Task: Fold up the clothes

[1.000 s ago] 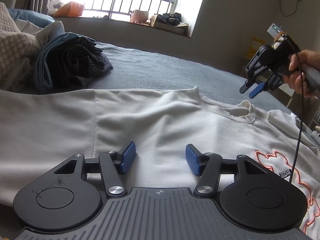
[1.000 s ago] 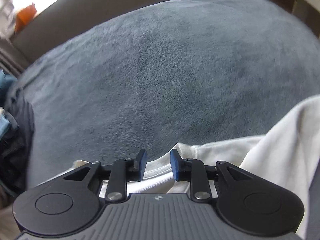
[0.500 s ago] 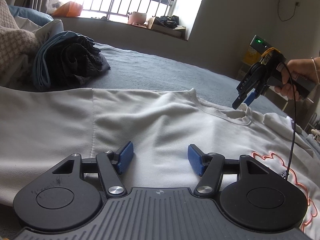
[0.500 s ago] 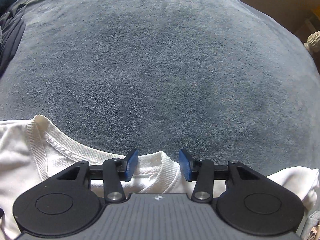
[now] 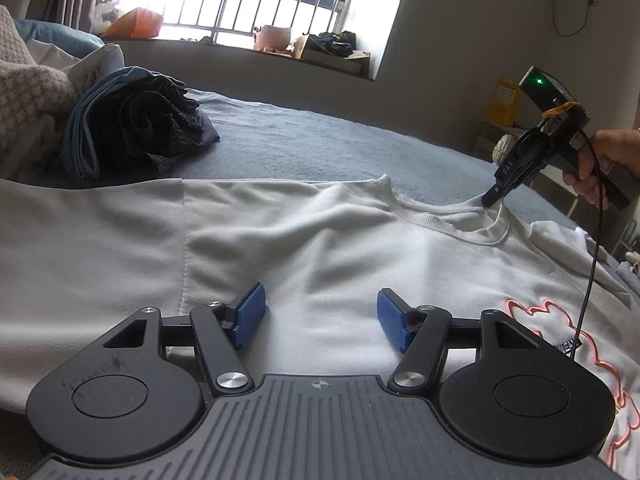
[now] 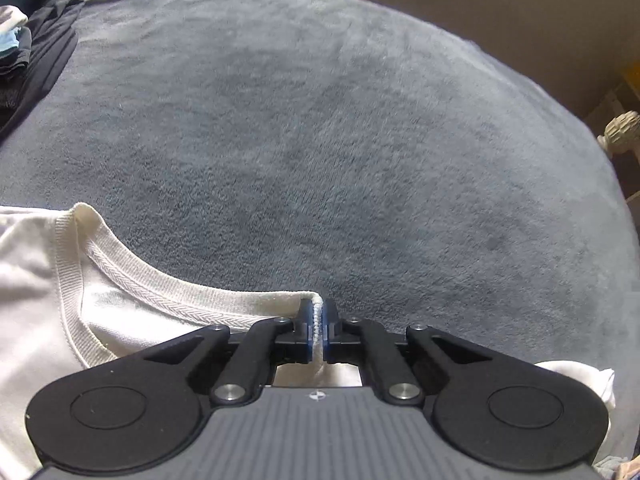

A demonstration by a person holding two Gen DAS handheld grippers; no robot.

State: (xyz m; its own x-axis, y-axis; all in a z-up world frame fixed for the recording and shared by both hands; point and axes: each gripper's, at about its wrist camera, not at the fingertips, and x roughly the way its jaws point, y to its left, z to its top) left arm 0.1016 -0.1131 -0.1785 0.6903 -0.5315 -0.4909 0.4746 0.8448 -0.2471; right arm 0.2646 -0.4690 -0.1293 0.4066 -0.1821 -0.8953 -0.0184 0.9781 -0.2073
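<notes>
A white T-shirt (image 5: 320, 240) with a pink-outlined print lies spread on a grey bed. My left gripper (image 5: 320, 316) hovers open just over the shirt's chest, with nothing between its blue pads. Seen from the left wrist view, my right gripper (image 5: 493, 198) is at the far side of the ribbed collar (image 5: 452, 228), held by a hand (image 5: 600, 168). In the right wrist view my right gripper (image 6: 319, 326) is shut on the collar (image 6: 160, 292), a thin ridge of white rib pinched between its pads and pulled up slightly.
A heap of dark and blue clothes (image 5: 132, 128) sits at the back left on the grey blanket (image 6: 360, 140), with a knitted pillow (image 5: 24, 92) beside it. A barred window and a cluttered sill (image 5: 312, 48) lie beyond the bed. A cable (image 5: 592, 264) hangs from the right gripper.
My right gripper came down onto the far collar edge, rolled, and closed on it. The left gripper stayed in place and open.
</notes>
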